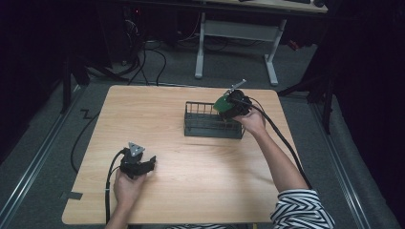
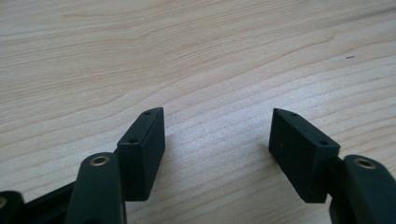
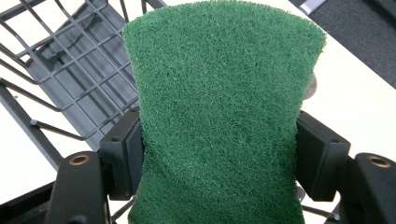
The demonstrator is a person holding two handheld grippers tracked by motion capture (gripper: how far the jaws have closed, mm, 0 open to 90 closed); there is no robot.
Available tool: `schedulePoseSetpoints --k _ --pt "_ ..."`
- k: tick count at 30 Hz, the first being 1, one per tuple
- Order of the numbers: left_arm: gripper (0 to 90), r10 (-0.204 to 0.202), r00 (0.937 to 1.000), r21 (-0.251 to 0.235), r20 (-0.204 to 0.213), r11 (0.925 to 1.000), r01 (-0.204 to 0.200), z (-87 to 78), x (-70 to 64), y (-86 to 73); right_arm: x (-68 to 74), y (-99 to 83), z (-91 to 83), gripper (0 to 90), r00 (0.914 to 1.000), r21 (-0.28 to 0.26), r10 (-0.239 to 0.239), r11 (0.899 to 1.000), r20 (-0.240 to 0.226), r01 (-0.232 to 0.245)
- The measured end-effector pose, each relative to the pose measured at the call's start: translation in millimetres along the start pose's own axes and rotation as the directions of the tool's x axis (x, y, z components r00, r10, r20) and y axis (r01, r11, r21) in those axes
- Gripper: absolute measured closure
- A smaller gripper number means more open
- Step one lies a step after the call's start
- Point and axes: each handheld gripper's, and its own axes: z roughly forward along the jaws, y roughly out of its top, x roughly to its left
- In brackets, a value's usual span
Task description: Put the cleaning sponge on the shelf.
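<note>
A green scouring pad (image 3: 219, 112) is squeezed between the jaws of my right gripper (image 3: 219, 158), its fuzzy face towards the camera. In the high view the right gripper (image 1: 228, 106) holds that green pad (image 1: 221, 104) over the right end of a dark wire basket (image 1: 200, 125). The basket's grid floor (image 3: 79, 79) lies below and left of the pad. My left gripper (image 1: 148, 164) rests low on the wooden table (image 1: 191, 167) at the front left. Its jaws stand wide apart in the left gripper view (image 2: 217, 140) with nothing but bare wood between them.
Black cables trail from both grippers across the table (image 1: 282, 138). A white desk frame (image 1: 236, 43) stands on the grey floor beyond the far edge. A striped sleeve (image 1: 301, 210) comes in at the bottom right.
</note>
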Motion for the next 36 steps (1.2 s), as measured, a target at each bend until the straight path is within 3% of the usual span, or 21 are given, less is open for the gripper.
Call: schedulePoseSetpoints --k 5,14,21,25,31,36 --pt "36.7 0.000 1.0000 0.000 0.000 1.0000 0.000 0.0 0.0 0.0 0.9 -0.7 -0.4 28.3 1.0000 0.004 0.002 1.000 -0.001 -0.002" --pt "36.7 0.002 1.0000 0.002 0.000 1.0000 -0.002 -0.1 0.1 0.0 1.8 -3.2 -2.6 18.6 0.9990 0.010 0.031 0.999 -0.031 -0.031" --pt "36.7 0.000 1.0000 0.000 0.000 1.0000 0.000 0.0 0.0 0.0 -0.1 -5.6 -12.4 18.8 0.9980 -0.027 0.046 0.999 -0.044 -0.047" --pt "36.6 0.000 1.0000 0.000 0.000 1.0000 0.000 0.0 -0.1 0.0 -2.0 -14.4 -23.3 25.8 0.9957 -0.082 0.063 0.994 -0.067 -0.068" --pt "36.7 -0.001 1.0000 -0.001 0.000 1.0000 0.001 0.0 -0.2 0.0 -3.5 -25.5 -32.8 29.2 0.9941 -0.115 0.075 0.990 -0.078 -0.083" --pt "36.7 -0.001 1.0000 -0.002 0.000 1.0000 0.001 0.1 -0.3 0.0 -3.1 -41.0 -49.4 32.5 0.9897 -0.173 0.115 0.977 -0.085 -0.128"
